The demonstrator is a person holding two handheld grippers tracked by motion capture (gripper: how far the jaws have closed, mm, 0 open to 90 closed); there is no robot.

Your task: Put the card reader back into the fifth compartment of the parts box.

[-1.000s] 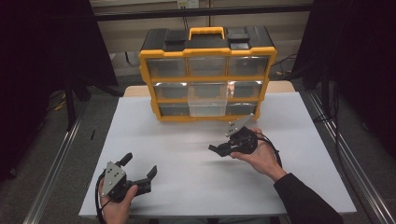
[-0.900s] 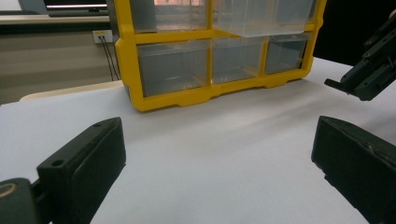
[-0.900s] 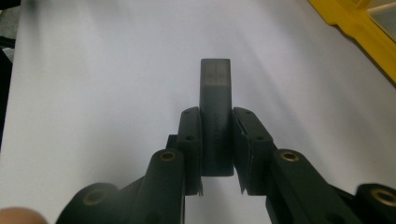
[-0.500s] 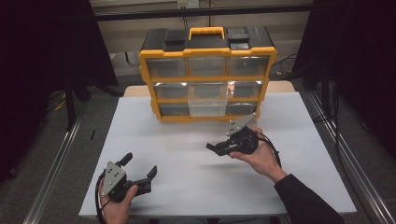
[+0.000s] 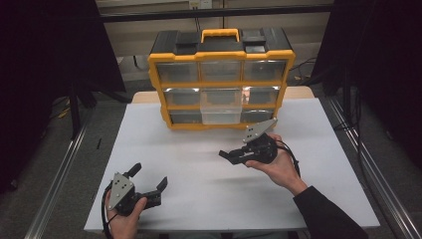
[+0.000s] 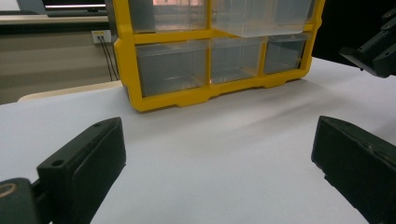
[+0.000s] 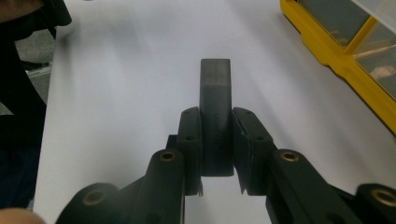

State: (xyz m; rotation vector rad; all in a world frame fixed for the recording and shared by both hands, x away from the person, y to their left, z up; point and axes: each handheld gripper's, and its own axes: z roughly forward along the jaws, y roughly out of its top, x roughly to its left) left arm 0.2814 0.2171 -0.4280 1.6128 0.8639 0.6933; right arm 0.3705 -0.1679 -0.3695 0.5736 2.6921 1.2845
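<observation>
Left gripper (image 5: 149, 185) is seen well in front-left of the yellow plastic drawer organiser with clear drawers (image 5: 221, 79), jaws spread wide, nothing between. Right gripper (image 5: 230, 155), front-right of the organiser, is clamped on a dark grey rectangular block (image 7: 215, 112), held above the white table (image 5: 199, 159).

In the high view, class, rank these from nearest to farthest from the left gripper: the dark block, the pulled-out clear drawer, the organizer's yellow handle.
1. The dark block, clamped in the right gripper, right of the left gripper above mid-table.
2. The pulled-out clear drawer, middle column, at the organizer's front.
3. The yellow handle, on the organizer's top, at the back.
</observation>
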